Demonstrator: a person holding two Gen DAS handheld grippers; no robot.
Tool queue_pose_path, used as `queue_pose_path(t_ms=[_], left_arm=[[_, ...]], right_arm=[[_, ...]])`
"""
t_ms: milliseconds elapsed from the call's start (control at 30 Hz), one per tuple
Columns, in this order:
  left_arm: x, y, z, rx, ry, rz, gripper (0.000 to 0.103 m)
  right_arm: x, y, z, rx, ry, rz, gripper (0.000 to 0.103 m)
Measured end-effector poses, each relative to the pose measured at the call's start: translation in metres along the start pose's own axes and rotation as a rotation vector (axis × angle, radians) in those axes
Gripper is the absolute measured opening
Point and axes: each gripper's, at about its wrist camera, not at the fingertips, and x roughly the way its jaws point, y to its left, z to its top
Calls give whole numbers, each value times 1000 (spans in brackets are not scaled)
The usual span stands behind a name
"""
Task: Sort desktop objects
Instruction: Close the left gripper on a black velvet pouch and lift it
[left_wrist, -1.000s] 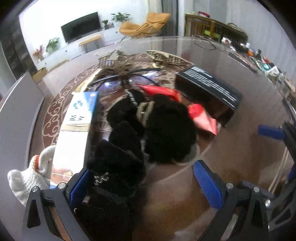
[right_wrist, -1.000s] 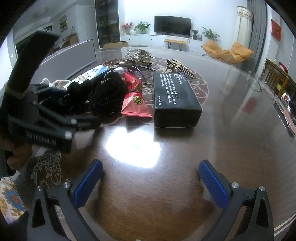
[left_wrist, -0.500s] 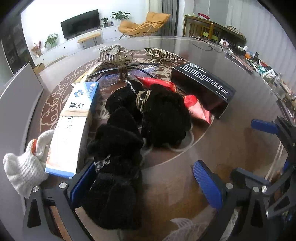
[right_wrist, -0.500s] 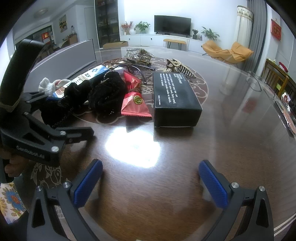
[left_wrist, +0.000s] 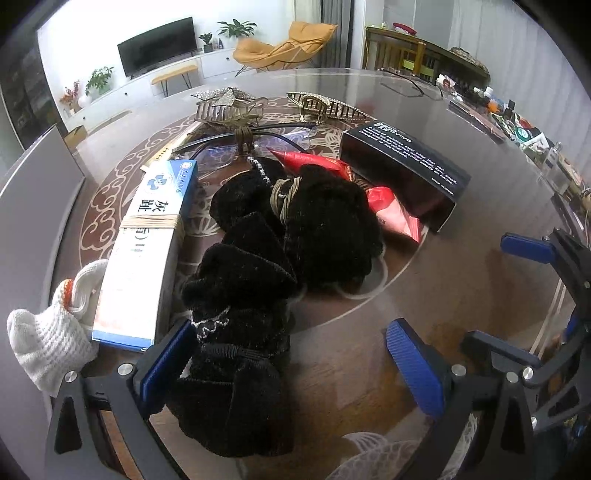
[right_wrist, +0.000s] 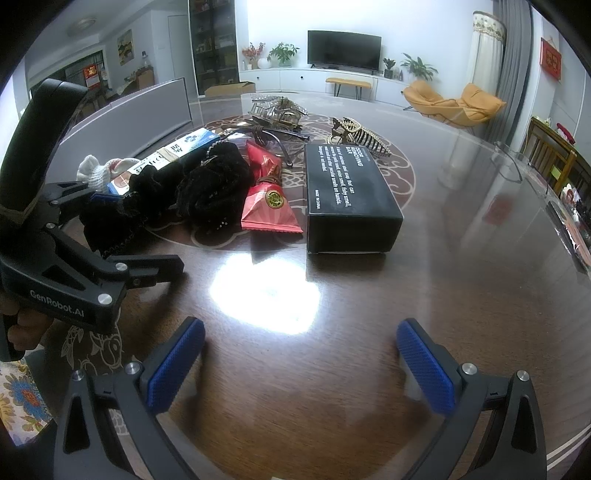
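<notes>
Black velvet scrunchies (left_wrist: 255, 295) lie heaped on the counter (left_wrist: 351, 332), the nearest apparently touching the left tool's (left_wrist: 291, 363) released left pad. From the right wrist, the right tool (right_wrist: 301, 363) hangs released over bare counter, well short of the black box (right_wrist: 347, 195).

A home living room: a black flat-screen television (right_wrist: 344, 50) on a long white cabinet (right_wrist: 314, 79) at top centre, potted green plants (right_wrist: 282, 53) beside it, orange lounge chairs (right_wrist: 452, 101) at upper right, and a glossy round wooden desk (right_wrist: 369, 314) filling the foreground.
</notes>
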Motion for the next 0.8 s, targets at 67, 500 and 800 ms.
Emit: queue_pose_path(t_ms=[67,500,800], left_arm=[[0,0,0,-2,9,3,103],[-31,11,-31,-18,-23,-6,45],[-46,12,-9,-51,-111,2,99]], right_arm=[[0,0,0,0,0,1,103],[0,0,0,0,-2,-1,103],[1,-1,0,0,3,-1,103]])
